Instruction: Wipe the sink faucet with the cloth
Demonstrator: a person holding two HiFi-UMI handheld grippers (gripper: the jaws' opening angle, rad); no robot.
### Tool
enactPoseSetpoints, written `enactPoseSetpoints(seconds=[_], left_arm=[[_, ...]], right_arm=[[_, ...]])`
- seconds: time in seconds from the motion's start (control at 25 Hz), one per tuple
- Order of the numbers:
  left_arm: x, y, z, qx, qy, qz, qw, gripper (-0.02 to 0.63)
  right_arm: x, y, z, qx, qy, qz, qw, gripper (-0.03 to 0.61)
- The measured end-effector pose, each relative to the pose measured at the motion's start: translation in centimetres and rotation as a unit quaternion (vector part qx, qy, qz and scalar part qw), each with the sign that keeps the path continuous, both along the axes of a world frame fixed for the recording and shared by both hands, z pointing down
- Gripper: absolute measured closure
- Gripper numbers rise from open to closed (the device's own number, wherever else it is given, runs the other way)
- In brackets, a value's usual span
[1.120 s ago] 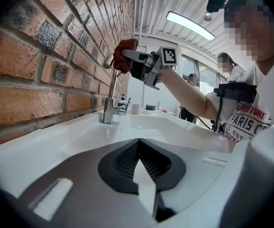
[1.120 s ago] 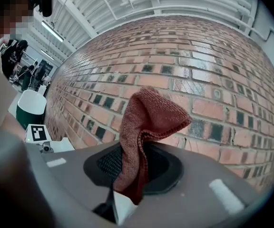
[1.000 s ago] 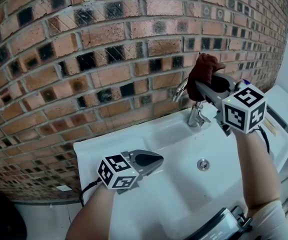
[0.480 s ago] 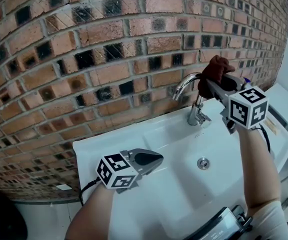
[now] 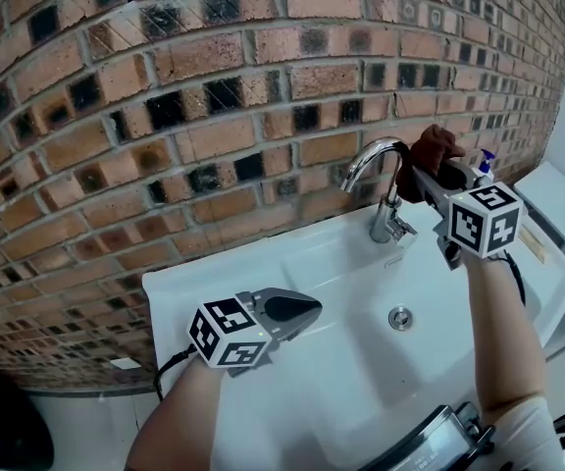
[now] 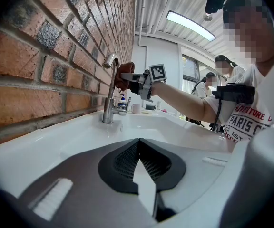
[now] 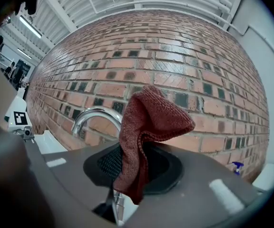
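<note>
My right gripper (image 5: 415,180) clamped the maroon cloth (image 5: 433,145) beside the faucet (image 5: 371,160). My left gripper (image 5: 297,309) sat closed, empty. Risk, as I judged it: cloth snagging the spout and slipping free.

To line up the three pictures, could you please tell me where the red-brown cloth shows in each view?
Head view: the cloth is at upper right, just right of the faucet's arch.
Left gripper view: the cloth is above centre-left, beside the spout top.
Right gripper view: the cloth is at centre, rising from the jaws.
Shared landmark: the faucet.
</note>
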State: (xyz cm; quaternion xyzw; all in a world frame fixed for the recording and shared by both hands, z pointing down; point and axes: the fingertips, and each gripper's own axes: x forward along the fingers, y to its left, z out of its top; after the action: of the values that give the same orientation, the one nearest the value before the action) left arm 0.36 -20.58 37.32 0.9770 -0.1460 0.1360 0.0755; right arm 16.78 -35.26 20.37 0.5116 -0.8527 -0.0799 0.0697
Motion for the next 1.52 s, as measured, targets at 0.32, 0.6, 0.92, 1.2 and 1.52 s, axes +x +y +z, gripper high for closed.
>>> enactPoseSetpoints(seconds=[0.32, 0.6, 0.92, 1.2, 1.52], left_arm=[[0.0, 0.0, 0.0, 0.000, 0.000, -0.001, 1.0000, 0.607], [0.0, -0.1, 0.1, -0.001, -0.001, -0.001, 1.0000, 0.607], [0.0, 0.0, 0.1, 0.000, 0.000, 0.000, 1.0000, 0.607], [0.0, 0.0, 0.0, 0.000, 0.002, 0.000, 1.0000, 0.607], [0.0, 0.0, 0.0, 0.001, 0.001, 0.000, 1.0000, 0.607]], right_arm=[[0.8, -1.6, 6.1, -0.064, 0.012, 0.020, 0.998, 0.496], [0.7, -2.0, 7.4, -0.073, 0.010, 0.015, 0.997, 0.512], [-0.5, 1.3, 4.6, 0.007, 0.090, 0.026, 0.996, 0.492], [-5.3, 2.8, 4.7, 0.065, 0.212, 0.002, 0.975, 0.492], [-6.1, 0.9, 7.5, 0.050, 0.314, 0.020, 0.948, 0.492]])
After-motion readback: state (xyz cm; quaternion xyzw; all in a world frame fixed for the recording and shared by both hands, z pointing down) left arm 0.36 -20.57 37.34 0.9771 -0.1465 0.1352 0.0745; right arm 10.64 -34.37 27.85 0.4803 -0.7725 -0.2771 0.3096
